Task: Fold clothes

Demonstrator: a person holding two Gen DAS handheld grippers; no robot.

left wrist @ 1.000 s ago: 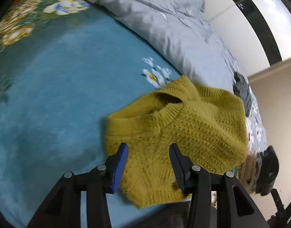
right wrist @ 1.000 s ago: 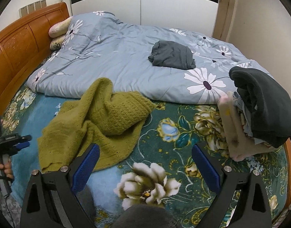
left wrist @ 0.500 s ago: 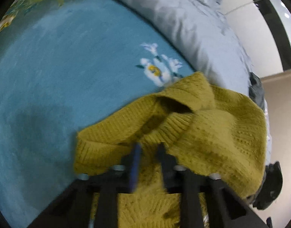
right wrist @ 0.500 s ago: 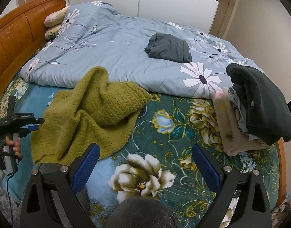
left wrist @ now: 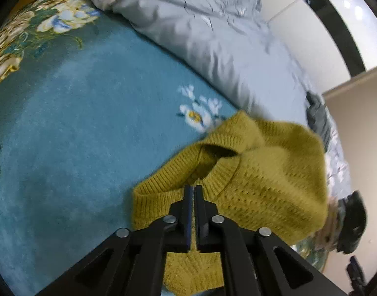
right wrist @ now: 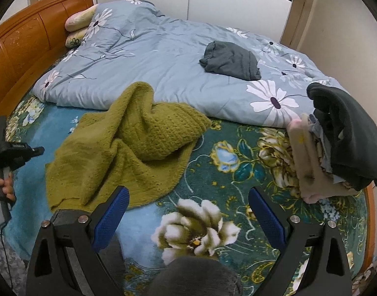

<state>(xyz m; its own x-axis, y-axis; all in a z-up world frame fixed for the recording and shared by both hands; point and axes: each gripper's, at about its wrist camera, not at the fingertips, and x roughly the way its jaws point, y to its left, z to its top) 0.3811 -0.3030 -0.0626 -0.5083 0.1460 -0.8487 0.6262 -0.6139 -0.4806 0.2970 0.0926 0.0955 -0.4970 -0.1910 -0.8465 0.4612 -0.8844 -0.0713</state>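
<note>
A mustard-yellow knitted sweater (right wrist: 129, 148) lies crumpled on the teal floral bedspread (right wrist: 228, 162). In the left wrist view the sweater (left wrist: 262, 172) shows its ribbed collar opening. My left gripper (left wrist: 194, 190) is shut on the knit just below the collar, near the shoulder edge. In the right wrist view the left gripper (right wrist: 39, 150) appears at the far left, at the sweater's left edge. My right gripper (right wrist: 188, 207) is open and empty, hovering above the bedspread in front of the sweater's hem.
A grey-blue flowered duvet (right wrist: 163, 56) covers the back of the bed, with a dark grey garment (right wrist: 231, 60) on it. A pile of clothes topped by a dark garment (right wrist: 336, 143) sits at the right. A wooden headboard (right wrist: 23, 44) is at the left.
My left gripper moved onto the sweater and closed on the knit by the collar, then pulled it a little. My right gripper stayed open, drifting slightly.
</note>
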